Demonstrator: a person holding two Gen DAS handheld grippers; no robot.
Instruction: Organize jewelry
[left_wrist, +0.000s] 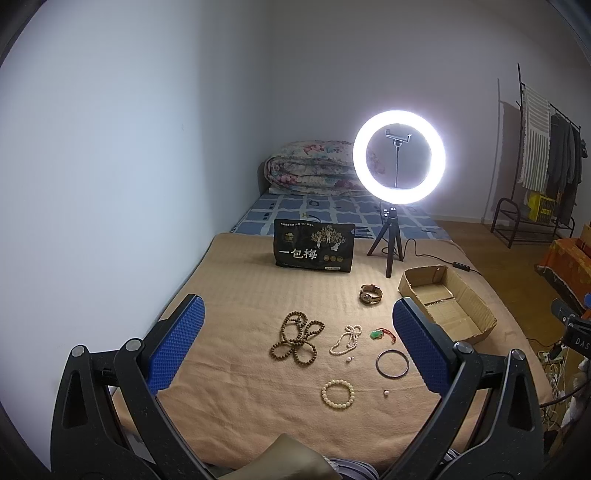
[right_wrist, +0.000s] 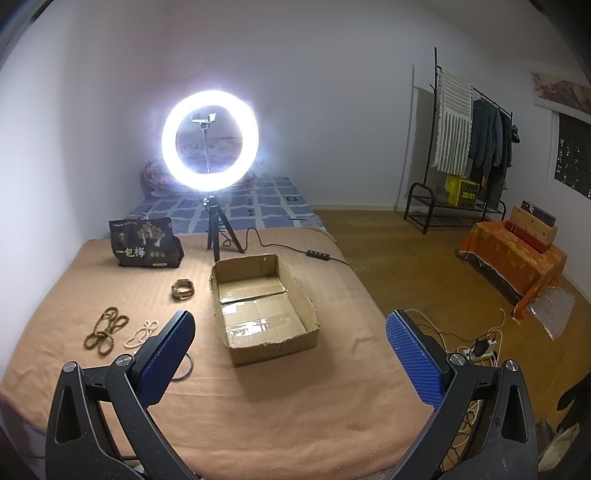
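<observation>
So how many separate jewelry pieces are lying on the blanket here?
8: brown bead strand, white bead necklace, watch, green pendant, dark bangle, cream bracelet, and two tiny pearl pieces. More may hide behind the hand-held gripper.

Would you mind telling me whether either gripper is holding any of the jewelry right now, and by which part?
Nothing is held. The left gripper and right gripper are both open and empty.

A matt ribbed cloth blanket carries a cardboard box with glossy tape and wooden beads.
</observation>
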